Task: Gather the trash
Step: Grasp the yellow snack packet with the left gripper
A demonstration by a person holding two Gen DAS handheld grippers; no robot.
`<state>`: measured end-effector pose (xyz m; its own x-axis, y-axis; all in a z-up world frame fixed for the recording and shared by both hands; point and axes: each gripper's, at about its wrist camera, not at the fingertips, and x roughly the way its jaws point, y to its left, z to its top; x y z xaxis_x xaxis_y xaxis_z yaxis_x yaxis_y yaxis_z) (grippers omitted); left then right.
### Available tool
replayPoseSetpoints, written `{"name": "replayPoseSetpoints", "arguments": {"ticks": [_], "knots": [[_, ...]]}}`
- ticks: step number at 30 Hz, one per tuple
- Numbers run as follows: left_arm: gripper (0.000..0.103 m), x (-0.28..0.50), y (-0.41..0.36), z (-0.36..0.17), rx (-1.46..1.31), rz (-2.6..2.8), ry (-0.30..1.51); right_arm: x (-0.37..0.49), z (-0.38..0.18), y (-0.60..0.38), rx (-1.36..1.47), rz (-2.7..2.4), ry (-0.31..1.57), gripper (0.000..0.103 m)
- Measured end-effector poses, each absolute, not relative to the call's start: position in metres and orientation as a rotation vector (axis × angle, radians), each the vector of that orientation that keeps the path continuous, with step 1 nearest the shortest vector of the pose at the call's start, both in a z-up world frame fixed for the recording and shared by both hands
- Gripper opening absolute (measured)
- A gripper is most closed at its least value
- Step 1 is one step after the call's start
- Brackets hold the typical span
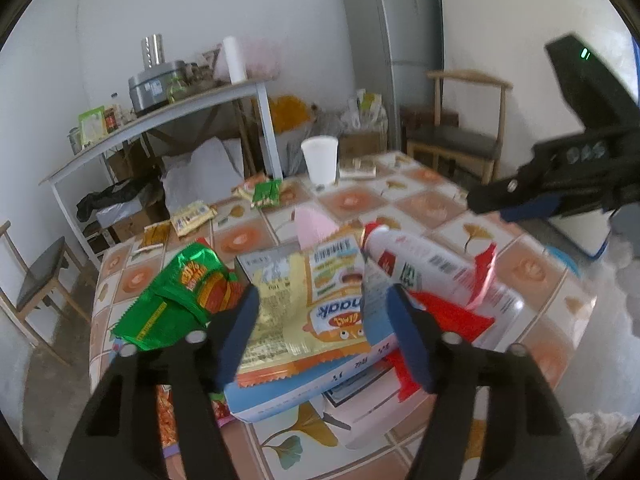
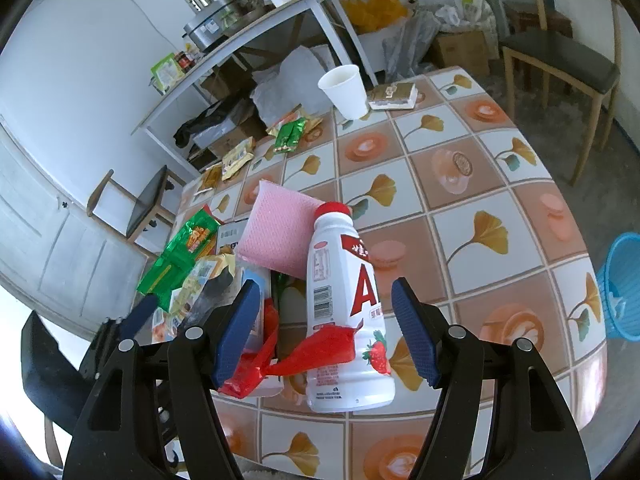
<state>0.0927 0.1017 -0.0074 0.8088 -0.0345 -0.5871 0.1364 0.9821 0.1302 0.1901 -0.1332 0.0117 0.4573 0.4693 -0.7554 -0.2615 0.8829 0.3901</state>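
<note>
1. My left hand-held gripper [image 1: 322,312] stands apart, straddling a yellow snack wrapper [image 1: 304,304] on the surface [image 2: 500,200]; grip unconfirmed.
2. My right hand-held gripper [image 2: 326,322] stands apart around the lying white bottle [image 2: 344,312], pads clear.

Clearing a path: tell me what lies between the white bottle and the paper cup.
In the right wrist view, the pink sponge touches the white bottle; beyond it, bare tablecloth up to the paper cup.
</note>
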Motion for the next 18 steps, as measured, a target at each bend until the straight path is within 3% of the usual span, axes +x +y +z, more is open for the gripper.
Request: {"name": "replayPoseSetpoints", "arguments": {"ticks": [3, 18], "knots": [[0.04, 0.098, 0.1, -0.013, 0.187, -0.086, 0.651, 0.19, 0.011, -0.133, 0.233, 0.462, 1.001, 0.065], [0.038, 0.083, 0.107, 0.005, 0.185, -0.032, 0.564, 0.187, 0.015, -0.135, 0.241, 0.472, 0.989, 0.065]]}}
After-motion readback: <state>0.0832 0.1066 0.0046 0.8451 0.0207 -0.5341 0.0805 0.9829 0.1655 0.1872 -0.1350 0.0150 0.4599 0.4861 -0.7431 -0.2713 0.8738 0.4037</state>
